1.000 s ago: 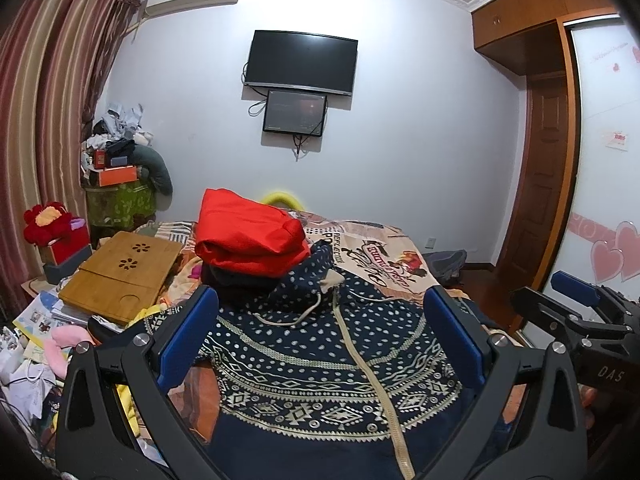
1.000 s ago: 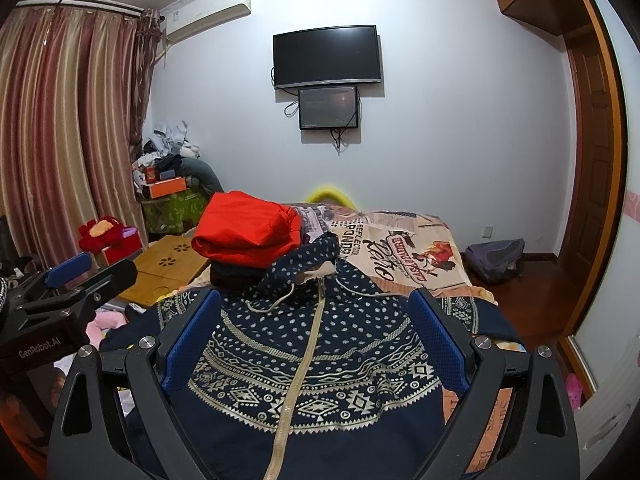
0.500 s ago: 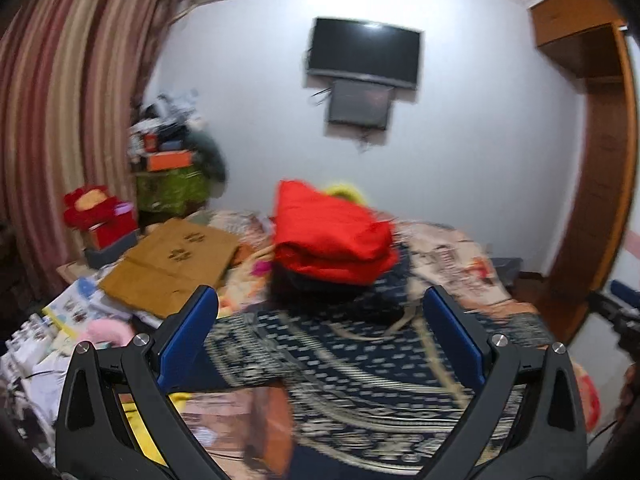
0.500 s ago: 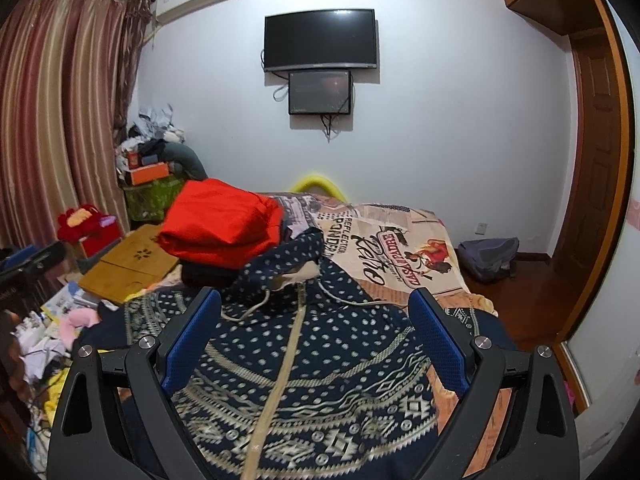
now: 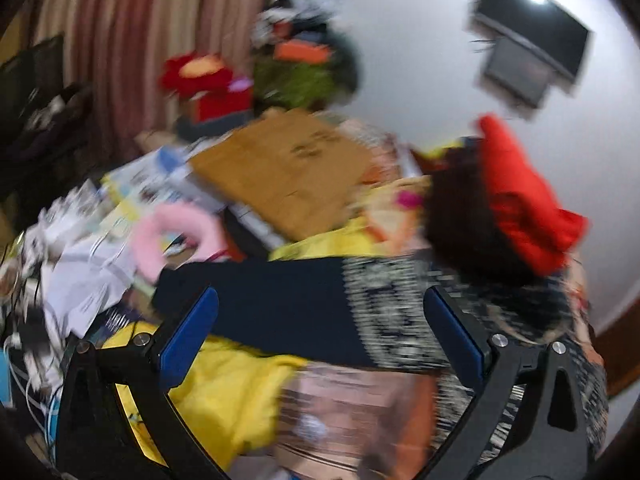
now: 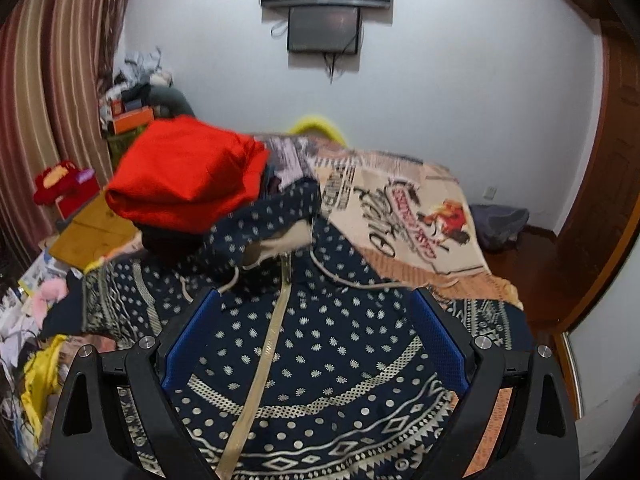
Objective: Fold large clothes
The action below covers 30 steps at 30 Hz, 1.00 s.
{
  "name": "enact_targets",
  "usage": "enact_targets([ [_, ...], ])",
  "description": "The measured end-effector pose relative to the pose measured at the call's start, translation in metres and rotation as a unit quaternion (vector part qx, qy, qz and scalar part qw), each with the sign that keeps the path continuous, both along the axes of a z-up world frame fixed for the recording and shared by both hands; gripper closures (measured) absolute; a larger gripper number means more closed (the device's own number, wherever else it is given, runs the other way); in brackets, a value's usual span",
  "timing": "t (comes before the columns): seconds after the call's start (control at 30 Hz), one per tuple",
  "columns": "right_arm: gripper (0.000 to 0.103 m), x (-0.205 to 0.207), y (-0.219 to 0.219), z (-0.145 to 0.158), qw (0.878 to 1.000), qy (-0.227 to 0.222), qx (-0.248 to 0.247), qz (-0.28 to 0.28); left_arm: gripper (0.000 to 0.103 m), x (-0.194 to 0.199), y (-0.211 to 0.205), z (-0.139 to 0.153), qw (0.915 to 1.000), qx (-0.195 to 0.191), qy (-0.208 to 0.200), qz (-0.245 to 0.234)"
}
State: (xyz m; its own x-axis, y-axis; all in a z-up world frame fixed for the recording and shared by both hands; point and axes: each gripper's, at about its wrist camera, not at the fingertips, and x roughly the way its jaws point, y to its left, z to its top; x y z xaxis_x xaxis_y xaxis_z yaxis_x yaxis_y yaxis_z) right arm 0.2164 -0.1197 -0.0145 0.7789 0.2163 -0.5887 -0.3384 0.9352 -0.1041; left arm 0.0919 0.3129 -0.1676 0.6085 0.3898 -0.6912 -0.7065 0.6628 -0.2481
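A navy hooded sweater with cream dots, patterned bands and a front zip lies spread on the bed, hood toward the far wall. My right gripper hangs open just above its chest, nothing between the fingers. The left wrist view is blurred; there the sweater's left sleeve stretches out to the left over yellow cloth. My left gripper is open above that sleeve, holding nothing. A folded red garment sits on dark clothes beside the hood.
The printed bedspread covers the bed's far right. A wooden lap table, a pink plush item, papers and cables crowd the left side. A yellow cloth lies under the sleeve. A wooden door stands at right.
The left gripper has swung left and tilted, from facing the sweater's body to facing its left sleeve and the clutter. The right gripper has moved closer and lower over the sweater. Both remain open.
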Motion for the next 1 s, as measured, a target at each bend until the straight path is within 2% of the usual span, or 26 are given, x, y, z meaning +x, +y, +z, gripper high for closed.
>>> enact_targets([
  [0.1,0.01,0.011,0.004,-0.013,1.0,0.023,-0.009,0.004,0.0,-0.003,0.031,-0.042,0.9976,-0.064,0.019,0.018],
  [0.17,0.01,0.016,0.005,-0.021,0.999,0.033,-0.013,0.005,0.007,-0.009,0.044,-0.064,0.9929,-0.115,0.02,0.021],
  [0.2,0.01,0.016,0.005,-0.024,0.999,0.037,-0.016,0.004,0.013,-0.012,0.052,-0.08,0.9881,-0.151,0.021,0.025],
  [0.23,0.01,0.018,0.006,-0.027,0.999,0.04,-0.019,0.003,0.015,-0.014,0.057,-0.09,0.9839,-0.175,0.024,0.028],
  [0.33,0.01,0.026,0.008,-0.035,0.998,0.054,-0.022,0.001,0.017,-0.02,0.072,-0.12,0.9714,-0.234,0.009,0.042],
  [0.47,0.01,0.032,0.008,-0.041,0.998,0.064,-0.024,-0.005,0.019,-0.023,0.093,-0.154,0.9438,-0.324,-0.04,0.055],
  [0.57,0.01,0.035,0.007,-0.044,0.997,0.069,-0.022,-0.01,0.026,-0.019,0.105,-0.176,0.9241,-0.371,-0.069,0.061],
  [0.63,0.01,0.036,0.006,-0.045,0.997,0.073,-0.02,-0.014,0.037,-0.016,0.112,-0.184,0.9198,-0.378,-0.07,0.078],
  [0.67,0.01,0.036,0.005,-0.045,0.997,0.074,-0.019,-0.016,0.04,-0.015,0.115,-0.186,0.9208,-0.375,-0.066,0.085],
  [0.77,0.01,0.036,0.004,-0.046,0.997,0.074,-0.022,-0.019,0.05,-0.01,0.12,-0.178,0.9348,-0.338,-0.044,0.099],
  [0.8,0.01,0.036,0.004,-0.046,0.997,0.074,-0.023,-0.02,0.058,-0.011,0.121,-0.176,0.9387,-0.328,-0.037,0.1],
  [0.83,0.01,0.036,0.003,-0.046,0.997,0.074,-0.025,-0.021,0.067,-0.007,0.12,-0.169,0.9468,-0.305,-0.017,0.102],
  [0.87,0.01,0.036,0.002,-0.046,0.997,0.073,-0.026,-0.021,0.069,-0.002,0.118,-0.16,0.9561,-0.275,0.003,0.101],
  [0.9,0.01,0.035,0.001,-0.045,0.997,0.073,-0.027,-0.022,0.076,0.004,0.114,-0.152,0.9638,-0.247,0.021,0.098],
  [0.93,0.01,0.035,0.0,-0.045,0.997,0.072,-0.028,-0.023,0.089,0.008,0.111,-0.143,0.9708,-0.216,0.042,0.094],
  [0.97,0.01,0.035,-0.001,-0.044,0.997,0.071,-0.029,-0.023,0.093,0.011,0.11,-0.139,0.9745,-0.197,0.057,0.092],
  [1.0,0.01,0.034,-0.002,-0.043,0.997,0.07,-0.029,-0.023,0.094,0.02,0.105,-0.126,0.9802,-0.161,0.079,0.083],
])
